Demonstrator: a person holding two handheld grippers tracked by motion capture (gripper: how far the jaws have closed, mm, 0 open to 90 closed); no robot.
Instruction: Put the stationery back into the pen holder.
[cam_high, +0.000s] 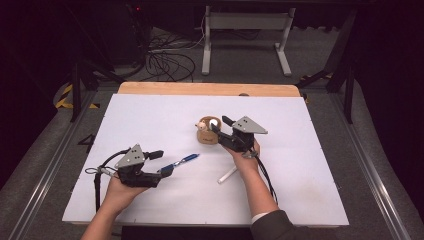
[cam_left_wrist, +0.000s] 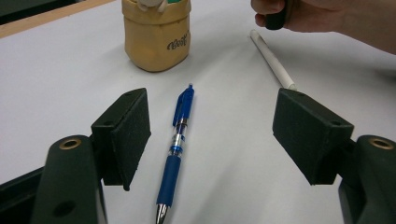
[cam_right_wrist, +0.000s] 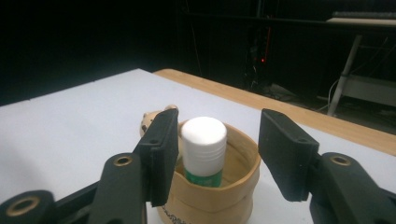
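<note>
The tan cup (cam_left_wrist: 157, 37) bears dark cursive lettering, too small and curved to read.

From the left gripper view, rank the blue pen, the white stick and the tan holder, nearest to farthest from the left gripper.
1. Blue pen: lies on the table between the open jaws of the left gripper.
2. White stick: ahead to the right, its near end by the right jaw.
3. Tan holder: farthest, ahead to the left, upright.

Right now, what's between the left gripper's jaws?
The blue pen lies flat on the white table between the left gripper's open jaws, touching neither, as the left gripper view shows.
</note>
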